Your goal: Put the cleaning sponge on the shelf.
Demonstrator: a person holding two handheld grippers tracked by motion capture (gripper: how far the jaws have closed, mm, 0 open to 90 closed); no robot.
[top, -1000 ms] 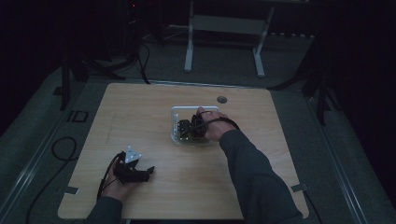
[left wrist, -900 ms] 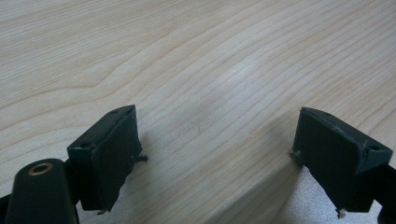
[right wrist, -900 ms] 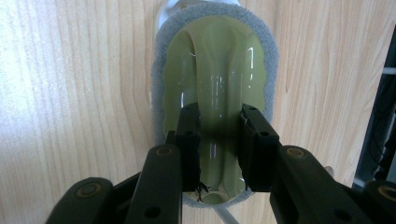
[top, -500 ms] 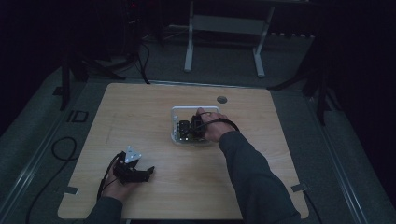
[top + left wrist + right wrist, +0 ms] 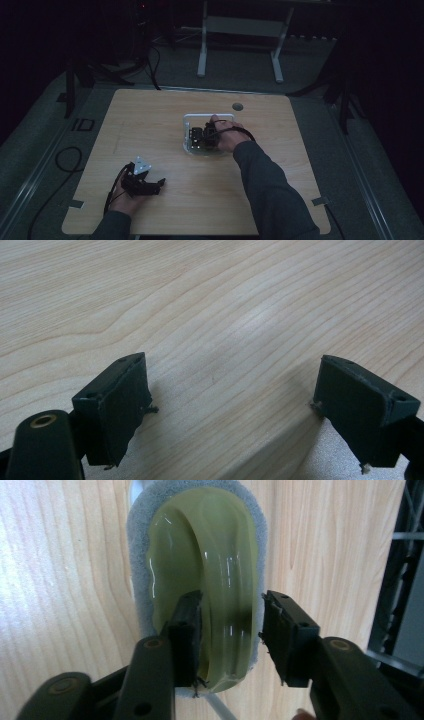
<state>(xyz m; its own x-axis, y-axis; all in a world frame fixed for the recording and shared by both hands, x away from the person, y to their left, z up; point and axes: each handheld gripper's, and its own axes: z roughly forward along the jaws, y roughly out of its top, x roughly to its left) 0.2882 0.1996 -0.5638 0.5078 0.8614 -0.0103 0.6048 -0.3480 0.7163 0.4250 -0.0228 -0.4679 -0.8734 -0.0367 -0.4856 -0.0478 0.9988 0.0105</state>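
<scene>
A glossy yellow-green moulded piece (image 5: pixel 200 555) lies on a grey-blue foam pad (image 5: pixel 137 580). In the high view it reads as a pale rimmed tray (image 5: pixel 192 120) at the table's middle. My right gripper (image 5: pixel 232 600) points down over it and its jaws have just been opening. The raised right-hand ridge of the green piece stands between them. The left pad sits in the groove, and the right pad stands off the outer edge with a gap. My right gripper (image 5: pixel 200 139) sits over the tray. My left gripper (image 5: pixel 159 184) rests open and holds nothing at the front left, its jaws (image 5: pixel 230 385) wide over bare wood.
The wooden table (image 5: pixel 150 125) has a round cable hole (image 5: pixel 237 106) near its back edge. White stand legs (image 5: pixel 202 55) rise on the floor behind it. A black cable (image 5: pixel 65 155) loops on the floor at the left. The left gripper's jaws lie near the table's edge (image 5: pixel 280 440).
</scene>
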